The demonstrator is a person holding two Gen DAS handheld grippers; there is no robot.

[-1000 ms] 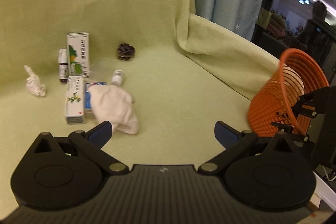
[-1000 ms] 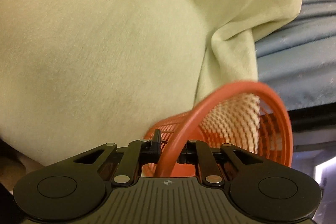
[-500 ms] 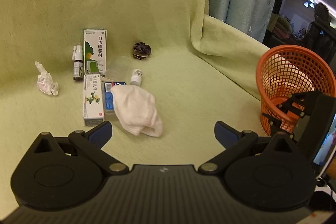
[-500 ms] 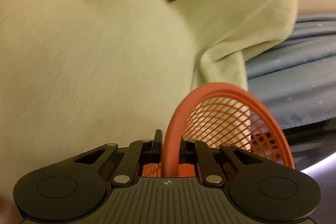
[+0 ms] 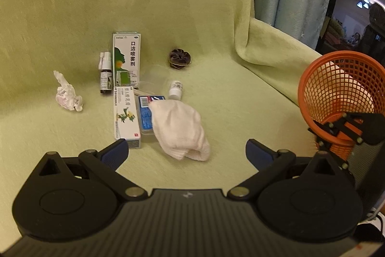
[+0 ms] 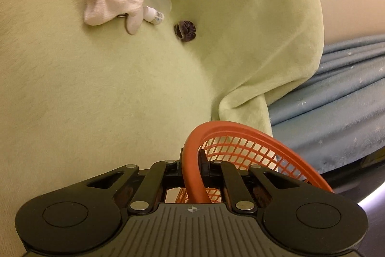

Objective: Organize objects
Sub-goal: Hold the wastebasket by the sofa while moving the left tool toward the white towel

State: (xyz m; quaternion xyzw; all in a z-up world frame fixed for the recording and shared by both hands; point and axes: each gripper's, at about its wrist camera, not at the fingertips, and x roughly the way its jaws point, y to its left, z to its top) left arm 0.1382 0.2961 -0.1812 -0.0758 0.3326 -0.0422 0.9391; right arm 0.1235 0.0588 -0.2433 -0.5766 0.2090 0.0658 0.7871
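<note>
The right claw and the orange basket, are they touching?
Touching. The right wrist view shows the right claw shut on the rim of the orange basket, with its fingers pressed on both sides of it.

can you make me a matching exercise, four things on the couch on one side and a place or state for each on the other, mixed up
Things:
1. orange basket
2. white sock
3. crumpled tissue
4. green spray box

Places or states:
a. lies alone, left of the boxes
b. stands upright by the small spray bottle
c. rim pinched in the right gripper
d. draped partly over the blue packet

Pairs: 1-c, 2-d, 3-a, 4-b
</note>
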